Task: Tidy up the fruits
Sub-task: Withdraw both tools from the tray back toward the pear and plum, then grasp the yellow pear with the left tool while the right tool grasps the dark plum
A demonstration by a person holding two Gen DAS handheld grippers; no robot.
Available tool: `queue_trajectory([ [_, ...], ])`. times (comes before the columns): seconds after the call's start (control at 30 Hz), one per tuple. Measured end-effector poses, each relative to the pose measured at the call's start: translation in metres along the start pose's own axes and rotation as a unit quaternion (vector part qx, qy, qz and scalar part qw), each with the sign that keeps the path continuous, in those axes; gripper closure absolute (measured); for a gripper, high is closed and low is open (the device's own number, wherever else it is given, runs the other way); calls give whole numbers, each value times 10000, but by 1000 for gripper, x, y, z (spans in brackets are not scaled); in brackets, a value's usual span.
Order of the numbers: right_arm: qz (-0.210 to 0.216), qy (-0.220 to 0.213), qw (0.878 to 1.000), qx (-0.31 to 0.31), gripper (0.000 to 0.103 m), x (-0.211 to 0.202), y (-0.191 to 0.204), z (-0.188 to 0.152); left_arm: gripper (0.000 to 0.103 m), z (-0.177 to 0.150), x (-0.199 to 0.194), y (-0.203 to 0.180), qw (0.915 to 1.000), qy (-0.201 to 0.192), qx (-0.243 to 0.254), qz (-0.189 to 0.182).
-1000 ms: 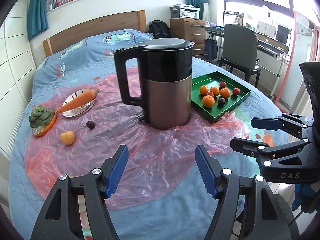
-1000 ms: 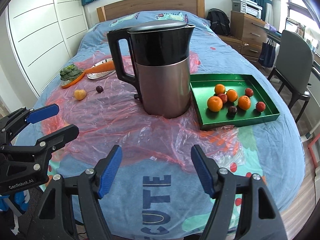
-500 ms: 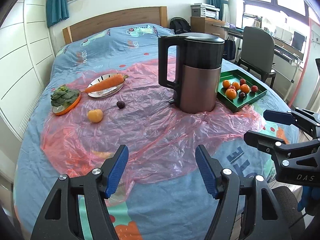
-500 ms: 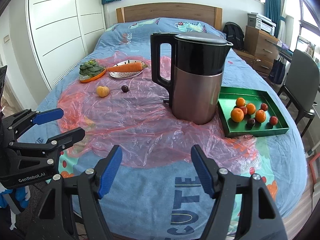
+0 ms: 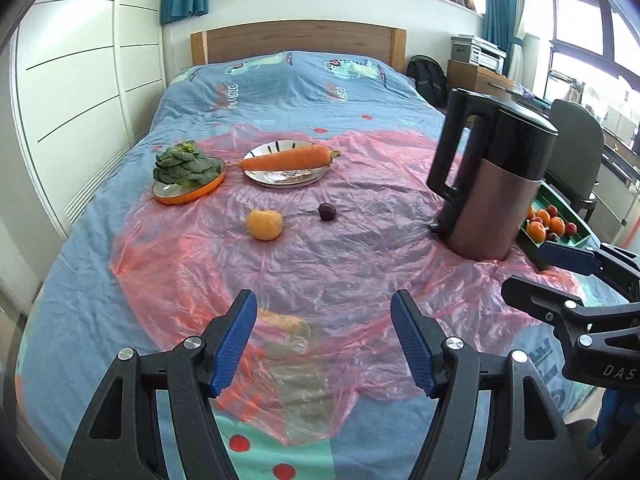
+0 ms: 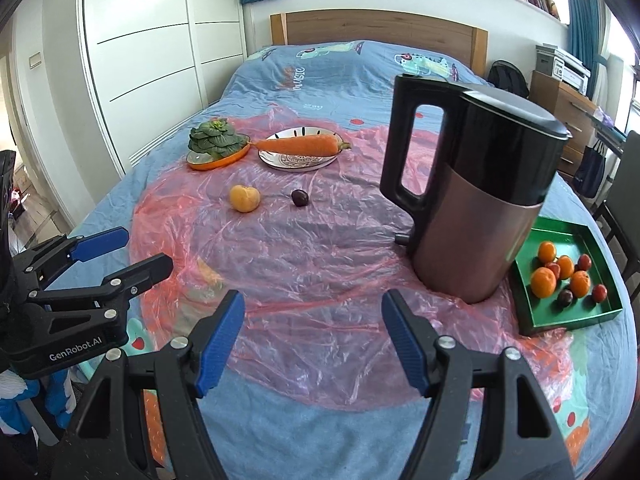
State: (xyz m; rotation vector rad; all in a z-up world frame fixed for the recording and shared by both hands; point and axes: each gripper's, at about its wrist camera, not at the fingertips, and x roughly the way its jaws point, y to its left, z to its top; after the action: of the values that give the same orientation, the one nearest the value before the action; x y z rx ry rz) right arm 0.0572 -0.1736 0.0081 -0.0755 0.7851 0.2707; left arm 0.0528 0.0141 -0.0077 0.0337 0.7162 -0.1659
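Left wrist view: left gripper (image 5: 323, 338) with jaws apart, gripping nothing, over pink plastic sheet (image 5: 360, 248) on the bed (image 5: 80, 300). Ahead, orange fruit (image 5: 264, 224) and dark plum (image 5: 327, 212) lying apart, near carrot (image 5: 286, 158). Kettle (image 5: 490, 180) to the right, partly hiding green tray (image 5: 576, 236).

Right wrist view: right gripper (image 6: 310, 338) likewise with jaws apart and bare. Green tray (image 6: 560, 320) just beside kettle (image 6: 472, 200), holding oranges and red fruits.

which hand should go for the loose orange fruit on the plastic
Left, probably. The left gripper is open and the orange fruit lies nearly straight ahead of it. From the right gripper the fruit sits off to the left, and the kettle crowds its side.
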Motion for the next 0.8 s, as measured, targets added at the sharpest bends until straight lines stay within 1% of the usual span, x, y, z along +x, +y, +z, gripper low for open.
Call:
queue_trajectory([
  [0.07, 74, 13, 10000, -28, 0, 14, 2, 6, 36, 2, 9, 13, 9999, -17, -121, 66],
  [0.2, 224, 95, 9996, -115, 0, 45, 9, 18, 36, 6, 30, 35, 9993, 2, -322, 195],
  [0.37, 389, 162, 9989, -207, 0, 86, 14, 34, 36, 12, 64, 56, 9982, 60, -451, 378],
  [0.53, 526, 189, 9982, -238, 0, 131, 18, 52, 36, 22, 102, 71, 9973, 74, -621, 389],
  [0.63, 525, 196, 9978, -365, 0, 157, 21, 62, 36, 31, 128, 79, 9965, 98, -726, 392],
  [0.7, 460, 173, 9978, -444, 0, 172, 22, 67, 36, 36, 146, 83, 9962, 107, -763, 416],
  [0.8, 315, 122, 9976, -604, 0, 191, 22, 75, 35, 42, 172, 90, 9957, 183, -847, 328],
])
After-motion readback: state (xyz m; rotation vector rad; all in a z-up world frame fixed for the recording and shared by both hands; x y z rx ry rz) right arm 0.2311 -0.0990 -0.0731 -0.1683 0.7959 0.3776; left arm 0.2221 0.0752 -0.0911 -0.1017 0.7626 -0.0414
